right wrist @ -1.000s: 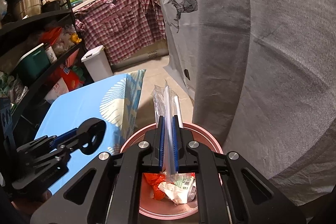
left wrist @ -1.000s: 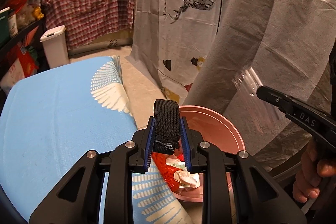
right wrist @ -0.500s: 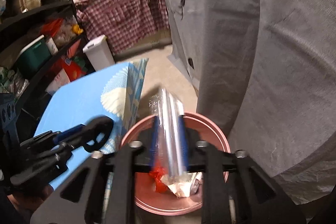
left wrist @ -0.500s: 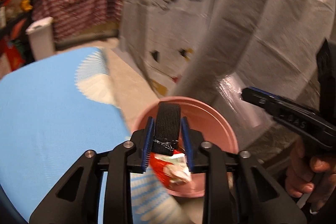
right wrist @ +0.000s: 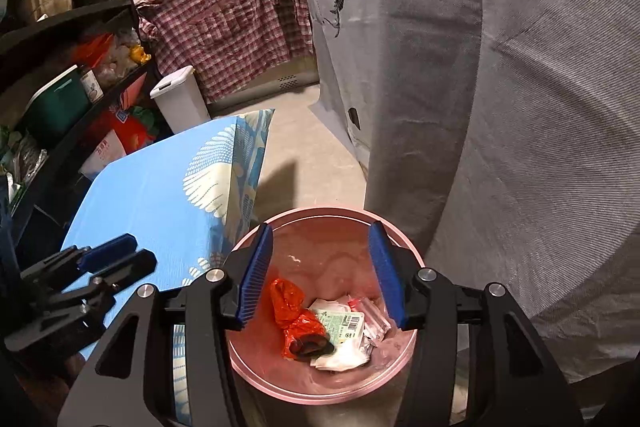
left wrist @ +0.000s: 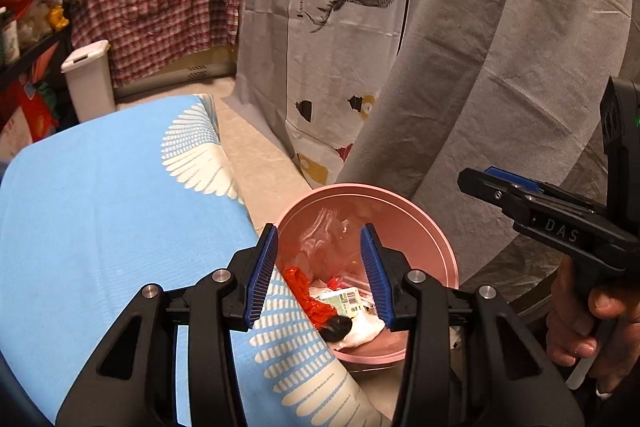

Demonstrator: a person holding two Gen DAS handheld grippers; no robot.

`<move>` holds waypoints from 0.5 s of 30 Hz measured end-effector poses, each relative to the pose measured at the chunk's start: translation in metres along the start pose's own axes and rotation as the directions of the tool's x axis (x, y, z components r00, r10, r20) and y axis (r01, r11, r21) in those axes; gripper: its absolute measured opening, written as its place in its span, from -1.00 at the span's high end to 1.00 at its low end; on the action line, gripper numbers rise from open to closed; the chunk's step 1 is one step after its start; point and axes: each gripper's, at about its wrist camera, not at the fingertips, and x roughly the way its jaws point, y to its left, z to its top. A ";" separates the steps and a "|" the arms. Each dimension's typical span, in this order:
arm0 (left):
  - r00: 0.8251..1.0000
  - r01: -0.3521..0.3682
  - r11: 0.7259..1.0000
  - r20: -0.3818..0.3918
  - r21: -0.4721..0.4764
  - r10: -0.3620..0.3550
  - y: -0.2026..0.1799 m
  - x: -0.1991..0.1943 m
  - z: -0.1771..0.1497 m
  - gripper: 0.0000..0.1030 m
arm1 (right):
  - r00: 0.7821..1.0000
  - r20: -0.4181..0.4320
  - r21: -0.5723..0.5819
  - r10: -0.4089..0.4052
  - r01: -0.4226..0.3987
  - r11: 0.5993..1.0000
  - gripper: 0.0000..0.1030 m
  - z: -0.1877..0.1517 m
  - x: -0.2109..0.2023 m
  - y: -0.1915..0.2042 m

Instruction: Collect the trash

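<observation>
Both claws, left (left wrist: 319,273) and right (right wrist: 322,273), have just spread and hold nothing, above the pink bin (right wrist: 256,375) at lower centre; the black strap (right wrist: 311,343) lies crosswise on the trash.

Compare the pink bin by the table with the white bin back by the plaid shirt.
The pink bin is round and open-topped, with trash showing inside; the white bin is boxy with a closed lid, contents hidden. The pink bin stands right below both grippers beside the blue table; the white bin stands far off by the counter. Both stand upright on the floor.
</observation>
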 end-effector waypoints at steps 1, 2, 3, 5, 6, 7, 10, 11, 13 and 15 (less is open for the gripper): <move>1.000 -0.002 1.000 0.007 0.000 0.002 0.000 -0.005 0.000 0.17 | 1.000 0.008 -0.005 -0.003 0.003 1.000 -0.03 -0.001 -0.003 0.001; 1.000 -0.002 1.000 0.012 0.000 0.002 -0.001 -0.009 0.000 0.17 | 1.000 0.021 -0.012 -0.008 0.008 1.000 -0.03 -0.002 -0.009 0.001; 1.000 -0.003 1.000 0.017 0.000 0.003 -0.001 -0.013 0.000 0.17 | 0.999 0.031 -0.017 -0.010 0.011 1.000 -0.05 -0.003 -0.013 0.002; 0.999 -0.005 1.000 0.031 -0.001 0.005 -0.002 -0.022 -0.001 0.17 | 0.998 0.055 -0.028 -0.019 0.021 0.999 -0.09 -0.006 -0.024 0.003; 0.999 -0.005 1.000 0.037 -0.001 0.005 -0.002 -0.026 -0.002 0.17 | 0.998 0.067 -0.034 -0.022 0.025 0.999 -0.11 -0.007 -0.030 0.004; 0.999 -0.006 1.000 0.042 0.000 0.006 -0.003 -0.030 -0.003 0.17 | 0.997 0.077 -0.039 -0.024 0.027 0.999 -0.14 -0.009 -0.035 0.005; 0.998 -0.010 1.000 0.063 0.005 0.010 -0.007 -0.045 -0.006 0.16 | 0.992 0.125 -0.056 -0.024 0.031 0.998 -0.27 -0.016 -0.059 0.008; 0.997 -0.013 1.000 0.071 0.006 0.013 -0.009 -0.052 -0.008 0.12 | 0.990 0.140 -0.060 -0.022 0.031 0.998 -0.31 -0.017 -0.065 0.009; 0.996 -0.023 1.000 0.085 0.000 0.023 -0.012 -0.065 -0.011 -0.05 | 0.985 0.173 -0.065 -0.019 0.031 0.997 -0.50 -0.021 -0.081 0.012; 0.994 -0.032 0.999 0.100 -0.013 0.033 -0.014 -0.077 -0.014 -0.23 | 0.979 0.205 -0.067 -0.016 0.030 0.997 -0.63 -0.027 -0.097 0.012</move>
